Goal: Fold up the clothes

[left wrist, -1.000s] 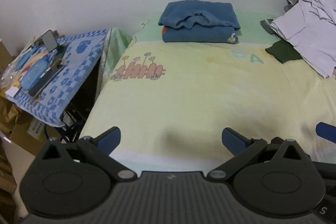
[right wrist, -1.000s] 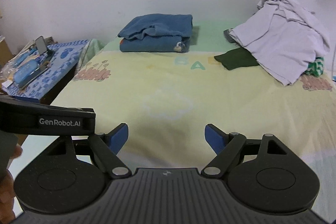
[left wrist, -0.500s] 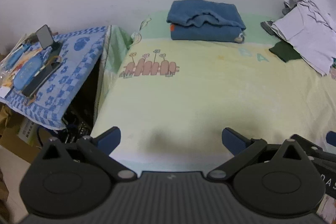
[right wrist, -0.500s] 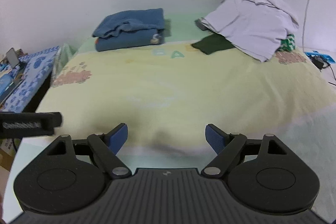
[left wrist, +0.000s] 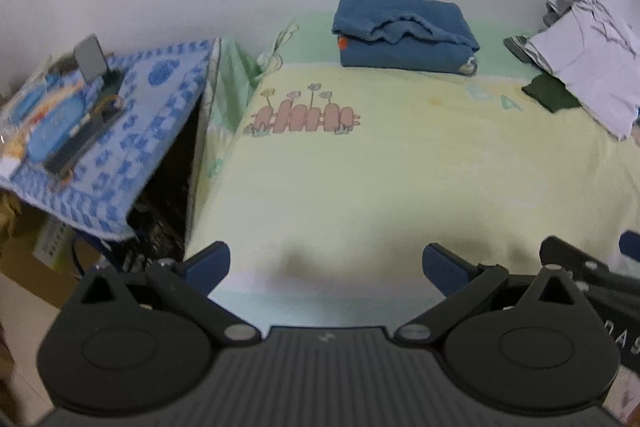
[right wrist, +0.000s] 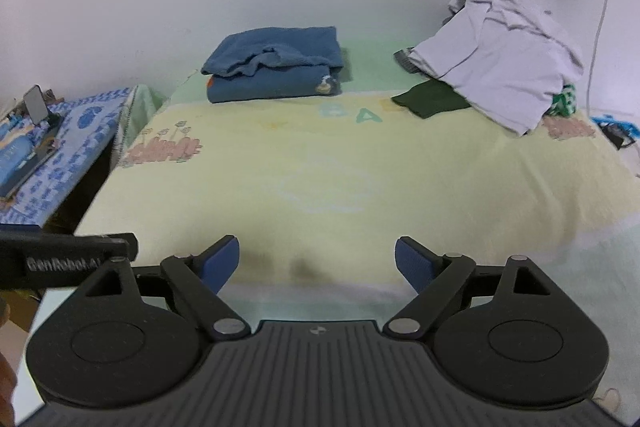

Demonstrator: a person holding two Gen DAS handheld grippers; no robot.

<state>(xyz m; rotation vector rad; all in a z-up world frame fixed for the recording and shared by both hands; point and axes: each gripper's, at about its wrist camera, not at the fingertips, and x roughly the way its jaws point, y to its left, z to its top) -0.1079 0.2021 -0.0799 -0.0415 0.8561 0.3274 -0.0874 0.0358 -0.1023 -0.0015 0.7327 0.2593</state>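
- Left wrist view: the pale yellow bed blanket with a pink fence print (left wrist: 360,167) lies flat and bare in the middle, probably kept free as the folding surface.
- A folded blue towel-like garment (left wrist: 404,33) sits at the far edge by the wall, apparently finished and set out of the way.
- An unfolded pile of white and grey clothes (left wrist: 584,55) lies at the far right, over a dark green cloth (left wrist: 550,95); this looks like the work still waiting.
- A side worktop with a blue patterned cover (left wrist: 120,131) stands left of the bed, carrying small clutter.
- The left gripper (left wrist: 326,263) hangs over the near bed edge, its blue fingers (left wrist: 208,263) spread wide with nothing between them.
- Right wrist view: the clothes pile (right wrist: 500,67) lies far right and well apart from the right gripper (right wrist: 316,261), the folded blue garment (right wrist: 276,67) at the far centre.
- Its fingers (right wrist: 412,263) are opening, already wide apart, holding and touching nothing above the blanket (right wrist: 328,163).
- I judge a reach toward the pile comes next.
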